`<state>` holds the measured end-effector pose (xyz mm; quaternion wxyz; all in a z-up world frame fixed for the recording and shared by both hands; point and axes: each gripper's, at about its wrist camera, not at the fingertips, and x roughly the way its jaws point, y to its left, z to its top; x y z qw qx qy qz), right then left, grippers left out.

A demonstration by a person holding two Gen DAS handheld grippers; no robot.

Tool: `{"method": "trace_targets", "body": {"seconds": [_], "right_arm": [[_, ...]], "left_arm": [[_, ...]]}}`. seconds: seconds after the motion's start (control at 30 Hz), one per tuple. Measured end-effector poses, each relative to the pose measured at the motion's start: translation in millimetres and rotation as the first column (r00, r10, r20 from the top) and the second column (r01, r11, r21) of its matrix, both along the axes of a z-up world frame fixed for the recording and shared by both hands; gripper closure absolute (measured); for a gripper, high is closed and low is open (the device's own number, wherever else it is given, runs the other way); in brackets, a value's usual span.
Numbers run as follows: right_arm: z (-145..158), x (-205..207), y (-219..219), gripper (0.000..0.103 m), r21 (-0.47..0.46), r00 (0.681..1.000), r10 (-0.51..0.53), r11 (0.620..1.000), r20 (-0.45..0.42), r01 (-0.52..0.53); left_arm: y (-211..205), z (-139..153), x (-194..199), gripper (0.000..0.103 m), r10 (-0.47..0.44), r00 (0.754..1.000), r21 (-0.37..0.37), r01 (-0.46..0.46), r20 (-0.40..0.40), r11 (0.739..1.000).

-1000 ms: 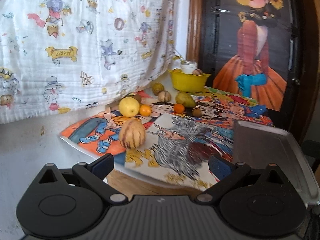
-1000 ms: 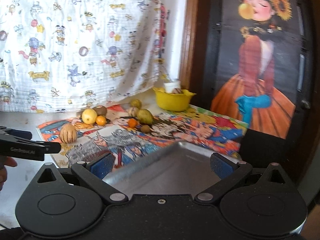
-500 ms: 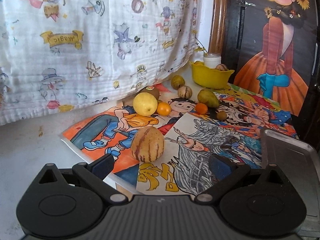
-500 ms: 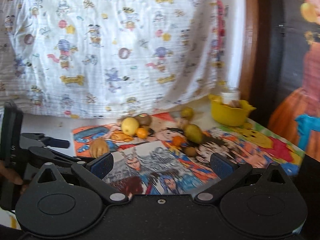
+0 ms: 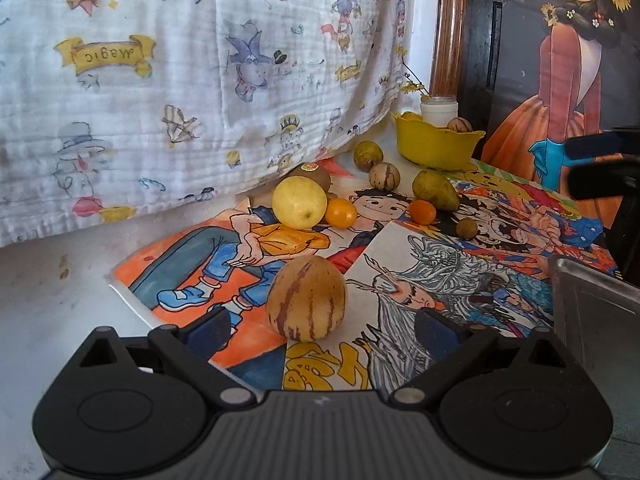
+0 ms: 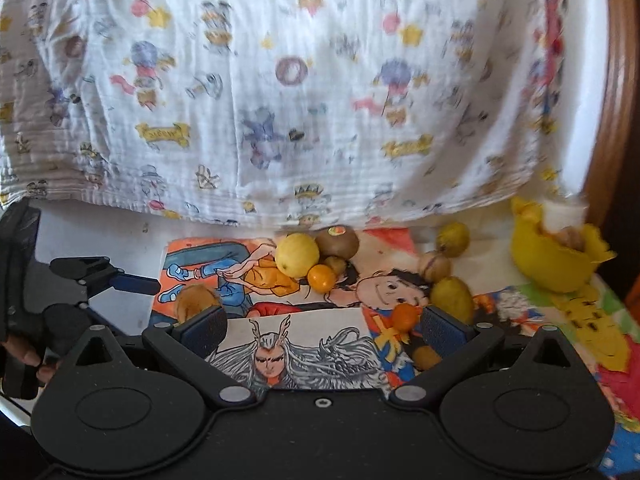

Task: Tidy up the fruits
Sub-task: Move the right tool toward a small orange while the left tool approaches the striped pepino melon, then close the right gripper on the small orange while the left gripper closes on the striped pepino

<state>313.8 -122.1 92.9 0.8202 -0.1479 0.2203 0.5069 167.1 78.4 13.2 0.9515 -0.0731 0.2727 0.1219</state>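
While the left gripper (image 5: 320, 326) hovers low with its jaws spread wide, a striped melon (image 5: 306, 298) sits between the 2 blue pads, touching neither as far as the left wrist view shows. This fruit rests on cartoon posters (image 5: 460, 280) spread over the table. Farther back, a yellow lemon (image 5: 299, 202) touches a small orange (image 5: 340, 213), with a kiwi (image 5: 316, 174) just behind them. A green pear (image 5: 435, 191) lies near a second orange (image 5: 422, 211), and a yellow bowl (image 5: 436, 144) at the back holds another striped fruit (image 5: 459, 125). A metal tray (image 5: 592, 312) edges in at the right. The right gripper (image 6: 322, 328) is also spread open, holding nothing, above the posters; its view is blurred. A printed cloth (image 5: 200, 80) hangs behind the table.
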Motion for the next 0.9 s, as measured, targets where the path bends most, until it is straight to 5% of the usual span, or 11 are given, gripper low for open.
{"method": "trace_targets", "body": {"seconds": [0.3,0.53,0.9], "right_arm": [[-32,40,54,0.008,-0.030,0.991,0.103,0.994,-0.089,-0.106],[-58,58,98,0.019,-0.066,0.989,0.136,0.988,-0.064,-0.141],[-89,83,140,0.046,-0.091,0.991,0.126,0.987,-0.051,-0.130]], "left_arm": [[4,-7,15,0.017,0.004,1.000,0.005,-0.004,-0.006,1.000],[10,-14,22,0.033,0.001,1.000,-0.011,-0.001,-0.018,1.000],[19,-17,35,0.046,0.009,1.000,-0.012,-0.009,-0.009,1.000]]}}
